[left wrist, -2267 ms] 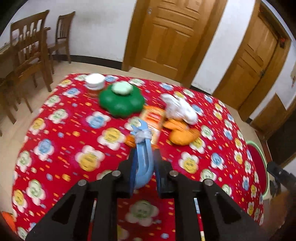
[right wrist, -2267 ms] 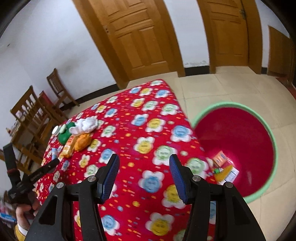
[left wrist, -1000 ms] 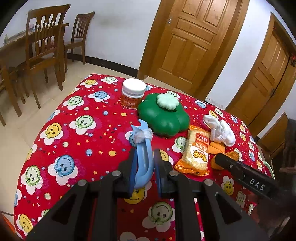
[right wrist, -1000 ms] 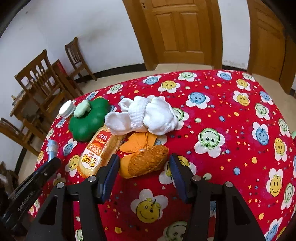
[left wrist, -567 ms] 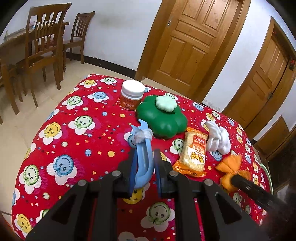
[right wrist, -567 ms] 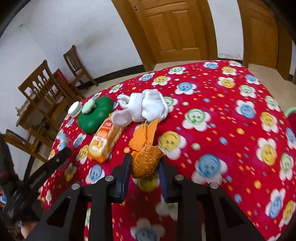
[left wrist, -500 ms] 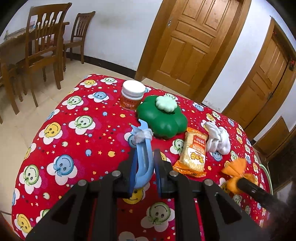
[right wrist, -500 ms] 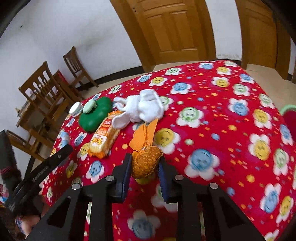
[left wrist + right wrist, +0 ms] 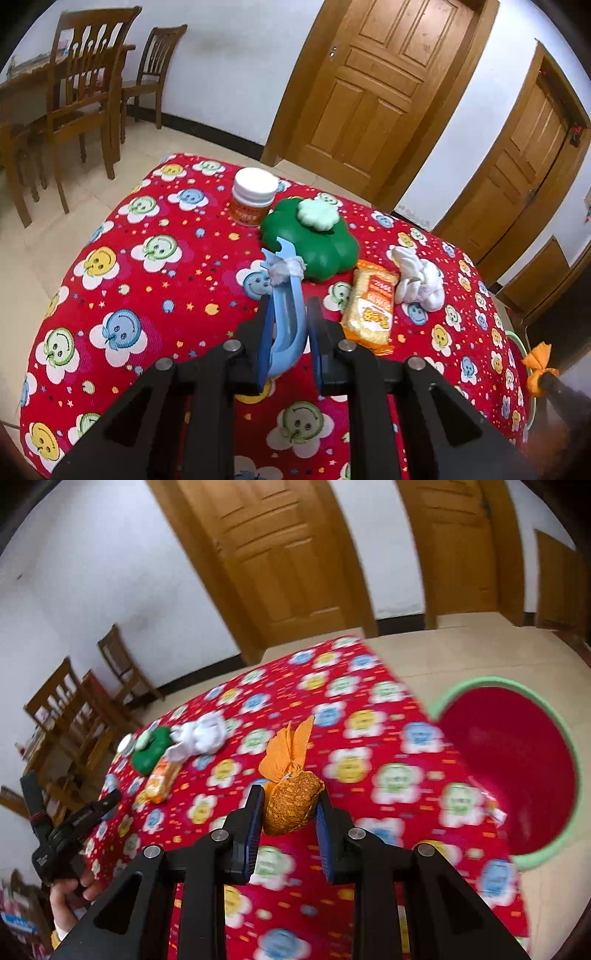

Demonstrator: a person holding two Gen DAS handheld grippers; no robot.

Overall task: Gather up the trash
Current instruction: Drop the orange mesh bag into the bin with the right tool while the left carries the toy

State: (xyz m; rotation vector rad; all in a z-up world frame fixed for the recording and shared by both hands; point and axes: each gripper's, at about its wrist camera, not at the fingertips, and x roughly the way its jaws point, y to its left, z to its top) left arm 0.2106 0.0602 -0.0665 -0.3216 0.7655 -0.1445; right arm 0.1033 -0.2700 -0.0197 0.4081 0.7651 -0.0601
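Observation:
My right gripper is shut on an orange mesh pouch with a crinkled orange top, lifted above the red smiley tablecloth. The same orange pouch shows at the far right of the left wrist view. A red basin with a green rim stands on the floor past the table's right edge. My left gripper is shut on a light blue plastic tool with white tissue wrapped round its tip. An orange snack packet and a white wad of cloth lie on the table.
A green clover-shaped box and a white-capped jar stand at the table's far side. Wooden chairs are at the left, wooden doors behind. A hand grips the left tool's handle.
The right gripper closed on the orange pouch, lifted it off the table and carried it right, toward the red basin. The left gripper has stayed put with the blue tool.

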